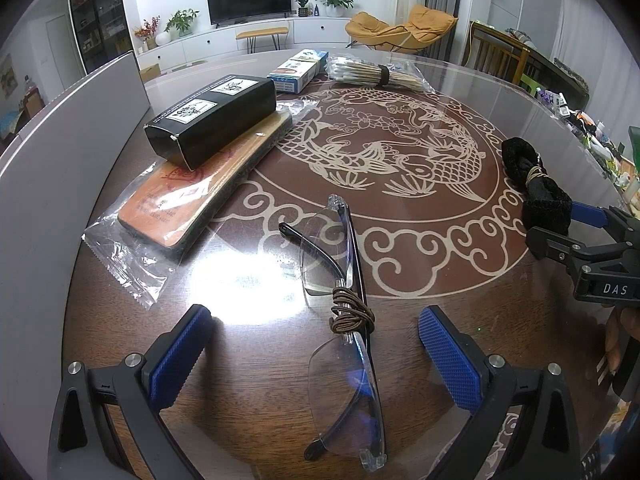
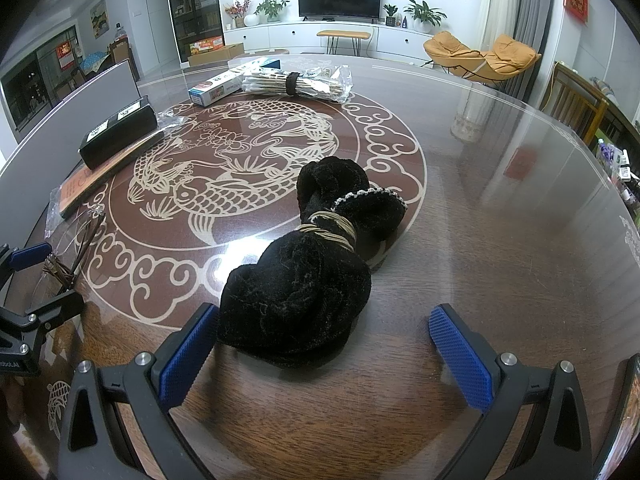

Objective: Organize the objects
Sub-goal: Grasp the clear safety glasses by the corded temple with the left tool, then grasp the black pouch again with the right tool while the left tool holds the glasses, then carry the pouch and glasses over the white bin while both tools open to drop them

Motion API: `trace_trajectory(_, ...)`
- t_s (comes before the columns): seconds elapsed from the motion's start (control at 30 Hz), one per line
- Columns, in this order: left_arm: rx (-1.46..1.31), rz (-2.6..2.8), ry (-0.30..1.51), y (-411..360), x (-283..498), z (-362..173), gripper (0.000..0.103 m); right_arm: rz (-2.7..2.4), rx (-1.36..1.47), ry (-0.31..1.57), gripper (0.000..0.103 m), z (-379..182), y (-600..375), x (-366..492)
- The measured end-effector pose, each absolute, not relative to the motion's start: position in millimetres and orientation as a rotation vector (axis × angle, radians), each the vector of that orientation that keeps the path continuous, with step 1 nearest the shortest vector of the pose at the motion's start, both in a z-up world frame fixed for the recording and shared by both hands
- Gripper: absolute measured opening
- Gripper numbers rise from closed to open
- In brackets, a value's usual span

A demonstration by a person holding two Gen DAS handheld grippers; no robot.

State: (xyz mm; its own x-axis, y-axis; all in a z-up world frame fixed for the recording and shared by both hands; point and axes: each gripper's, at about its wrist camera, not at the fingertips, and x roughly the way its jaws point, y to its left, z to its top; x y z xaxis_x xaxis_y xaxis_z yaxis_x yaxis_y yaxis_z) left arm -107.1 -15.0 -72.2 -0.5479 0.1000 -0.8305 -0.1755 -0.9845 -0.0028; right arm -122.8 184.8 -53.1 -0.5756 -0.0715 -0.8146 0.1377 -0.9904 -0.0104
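Note:
Rimless glasses [image 1: 348,320] with a brown hair tie [image 1: 352,314] wound round the bridge lie on the glass table, between the fingers of my open left gripper [image 1: 316,340]. A black velvet scrunchie bundle [image 2: 308,272], tied with a tan band [image 2: 332,232], lies just ahead of my open right gripper [image 2: 324,344], close to its left pad. The bundle also shows in the left wrist view [image 1: 536,184], with the right gripper [image 1: 560,232] beside it. The glasses show at the left in the right wrist view [image 2: 68,240].
A black box [image 1: 212,120] rests on an orange wrapped pack [image 1: 200,188] at the left. A blue-white box [image 1: 298,70] and a bag of cotton swabs [image 1: 376,72] lie at the far side. A grey panel [image 1: 60,152] stands at the table's left edge.

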Motion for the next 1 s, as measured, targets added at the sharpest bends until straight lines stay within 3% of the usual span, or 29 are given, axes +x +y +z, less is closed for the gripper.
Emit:
trace_trajectory(0.23,-1.406,2.629,0.124,-15.5,-105.9,-71.6,0.103,-2.685,1.383,0.107,0.103,-52.9,185.2,-122.5)
trace_trajectory(0.4,-1.526,2.511,0.178,-15.1,-116.5,-67.8,0.103,-2.573,1.46,-0.035,0.103,-44.9,196.0,-133.7)
trace_trajectory(0.5,-1.44,2.569,0.169,-18.2,-111.8,-63.6,0.07,-2.549,1.473,-0.17,0.103,-32.4,201.7,-144.6)
trace_trajectory(0.53,-1.423,2.577,0.166,-17.9,-111.1,-62.7,0.052,-2.544,1.502,-0.166,0.097,-32.0,199.9,-148.6)
trace_trajectory(0.57,-1.392,2.592,0.158,-18.2,-108.3,-61.5,0.042,-2.523,1.548,-0.151,0.085,-33.9,196.3,-153.4)
trace_trajectory(0.6,-1.382,2.597,0.154,-18.1,-106.4,-60.4,0.028,-2.49,1.593,-0.14,0.046,-36.7,191.5,-158.0)
trace_trajectory(0.63,-1.363,2.592,0.115,-20.8,-102.5,-60.2,0.024,-2.518,1.598,-0.098,0.037,-34.8,188.5,-158.2)
trace_trajectory(0.7,-1.311,2.592,0.028,-27.2,-92.1,-55.2,0.024,-2.53,1.596,-0.052,0.032,-29.8,182.2,-154.7)
trace_trajectory(1.0,-0.979,2.669,-0.309,-82.9,-27.7,15.3,0.024,-2.475,1.369,-0.046,0.032,44.2,121.5,-112.0)
